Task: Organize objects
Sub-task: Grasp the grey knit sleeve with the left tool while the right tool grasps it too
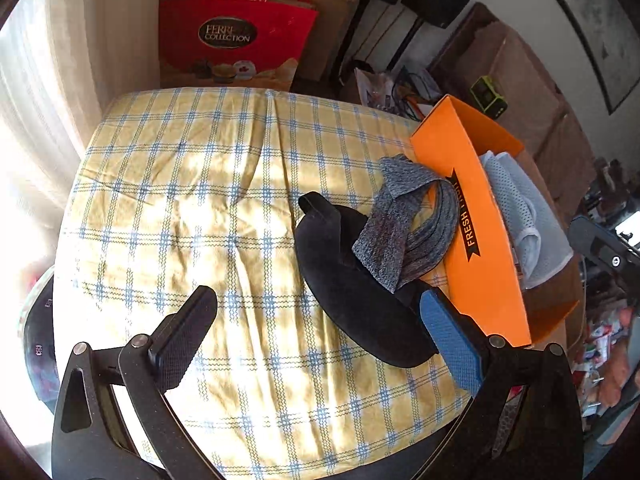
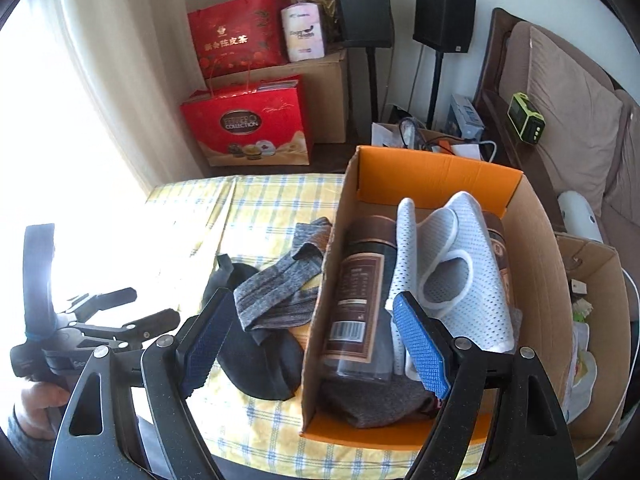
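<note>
A black padded piece lies on the checked tablecloth with a grey knitted band draped over it, both beside an orange cardboard box. The box holds a white mesh garment, a dark labelled jar and a grey cloth. My left gripper is open and empty just in front of the black piece. My right gripper is open and empty, straddling the box's left wall. The left gripper also shows in the right wrist view.
Red gift bags and cardboard boxes stand on the floor beyond the table. Two speakers on stands are at the wall. A brown sofa with a green device is at right. Another open carton sits right of the box.
</note>
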A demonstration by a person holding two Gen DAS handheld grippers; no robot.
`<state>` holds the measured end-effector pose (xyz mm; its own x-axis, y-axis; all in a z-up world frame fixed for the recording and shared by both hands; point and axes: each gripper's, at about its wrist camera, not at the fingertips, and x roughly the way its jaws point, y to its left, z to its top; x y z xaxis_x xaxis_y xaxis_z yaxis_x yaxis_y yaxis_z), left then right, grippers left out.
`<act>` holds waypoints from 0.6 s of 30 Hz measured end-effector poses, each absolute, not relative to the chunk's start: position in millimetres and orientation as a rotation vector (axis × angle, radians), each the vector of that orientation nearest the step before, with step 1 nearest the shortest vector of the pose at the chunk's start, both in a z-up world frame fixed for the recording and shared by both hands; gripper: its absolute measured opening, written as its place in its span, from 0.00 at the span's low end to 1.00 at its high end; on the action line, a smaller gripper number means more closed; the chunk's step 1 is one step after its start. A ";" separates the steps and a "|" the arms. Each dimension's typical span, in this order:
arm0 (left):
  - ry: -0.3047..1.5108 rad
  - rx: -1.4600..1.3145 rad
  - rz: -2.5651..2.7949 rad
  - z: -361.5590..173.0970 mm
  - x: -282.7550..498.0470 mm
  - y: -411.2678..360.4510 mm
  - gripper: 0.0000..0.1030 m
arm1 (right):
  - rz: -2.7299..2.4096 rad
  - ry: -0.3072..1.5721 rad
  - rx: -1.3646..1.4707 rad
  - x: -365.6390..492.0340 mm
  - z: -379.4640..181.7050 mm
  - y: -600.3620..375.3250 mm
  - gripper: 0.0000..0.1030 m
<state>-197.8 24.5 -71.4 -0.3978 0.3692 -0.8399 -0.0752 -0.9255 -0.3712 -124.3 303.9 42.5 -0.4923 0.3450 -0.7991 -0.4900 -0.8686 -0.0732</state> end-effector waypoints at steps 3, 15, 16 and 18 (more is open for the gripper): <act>-0.414 -1.544 2.386 -75.1 -198.1 18.9 0.99 | 2.364 0.222 -1.220 -135.7 39.0 297.8 0.79; -0.343 -1.547 2.303 -95.1 -209.0 52.6 0.91 | 2.317 0.229 -1.393 -198.4 7.6 309.2 0.39; -0.329 -1.548 2.290 -96.3 -210.8 57.9 0.89 | 2.301 0.222 -1.407 -203.7 3.9 312.6 0.39; -0.301 -1.552 2.269 -99.0 -214.2 68.4 0.84 | 2.266 0.193 -1.442 -215.1 -3.7 319.4 0.39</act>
<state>-214.2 68.4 -99.0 -0.3223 0.4194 -0.8487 -0.1833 -0.9072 -0.3787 -215.1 319.4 -3.7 -0.3558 0.2920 -0.8878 -0.4376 -0.8914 -0.1177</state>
